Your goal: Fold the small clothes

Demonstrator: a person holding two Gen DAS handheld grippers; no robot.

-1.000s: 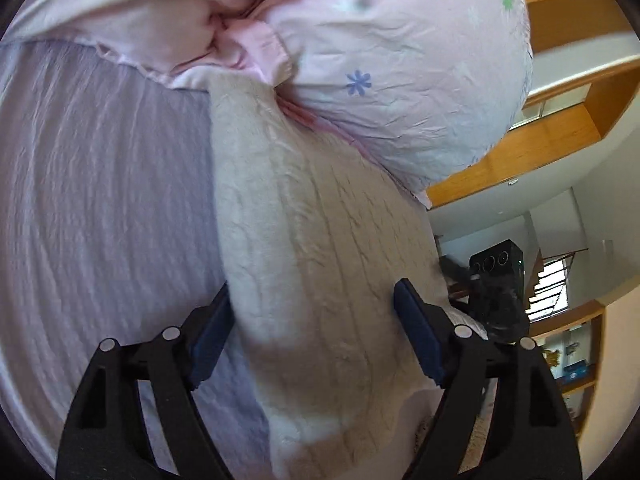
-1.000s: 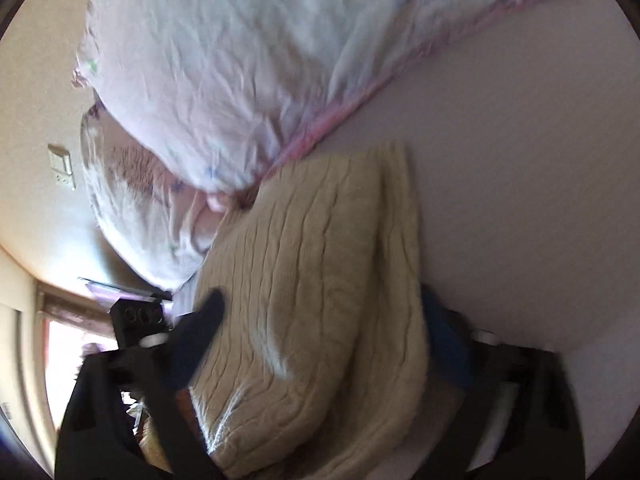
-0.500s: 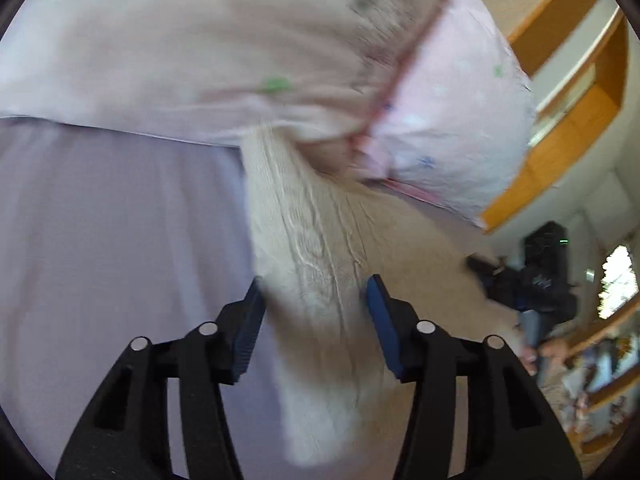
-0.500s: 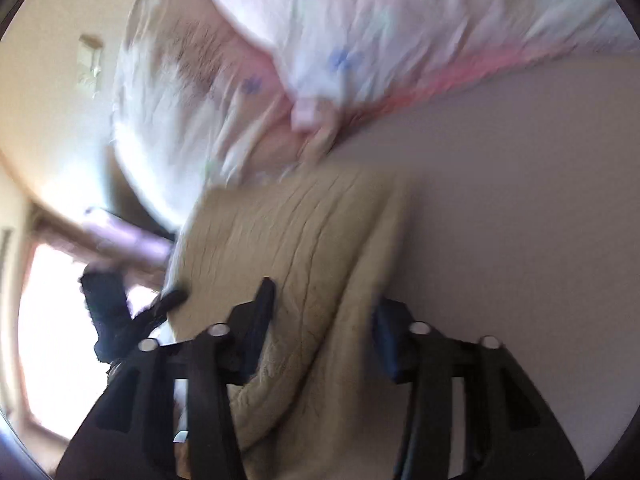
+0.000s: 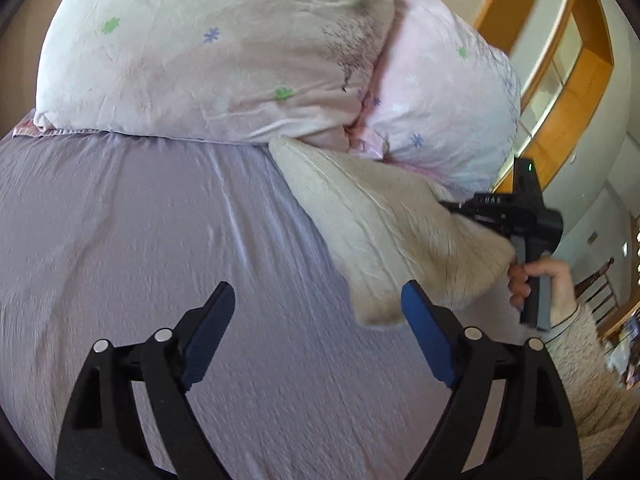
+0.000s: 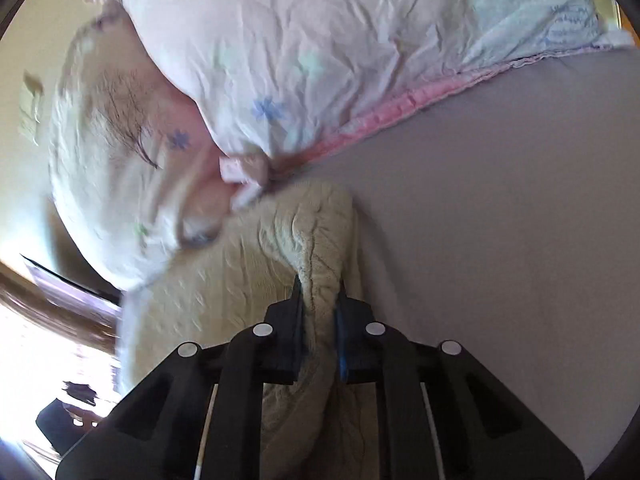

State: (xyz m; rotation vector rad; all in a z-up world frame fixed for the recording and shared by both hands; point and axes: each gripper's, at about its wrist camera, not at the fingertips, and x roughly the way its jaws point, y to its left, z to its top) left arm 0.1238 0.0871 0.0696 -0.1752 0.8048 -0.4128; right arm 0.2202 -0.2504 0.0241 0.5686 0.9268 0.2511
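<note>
A cream cable-knit garment (image 5: 384, 224) lies on the lilac bed sheet (image 5: 160, 240), its far end tucked against the pillows. My left gripper (image 5: 316, 320) is open and empty above the sheet, just left of the garment's near corner. My right gripper (image 6: 318, 292) is shut on a bunched fold of the cream garment (image 6: 320, 240). It also shows in the left wrist view (image 5: 516, 216), holding the garment's right edge lifted.
Two pink flowered pillows (image 5: 224, 52) (image 5: 444, 108) lie at the head of the bed, also in the right wrist view (image 6: 320, 52). Wooden shelving (image 5: 568, 80) stands beyond the bed at right. A bright window (image 6: 48, 352) is at lower left in the right wrist view.
My left gripper has opened, let go of the garment and drawn back to the left. My right gripper has closed on a fold of the garment and lifted it.
</note>
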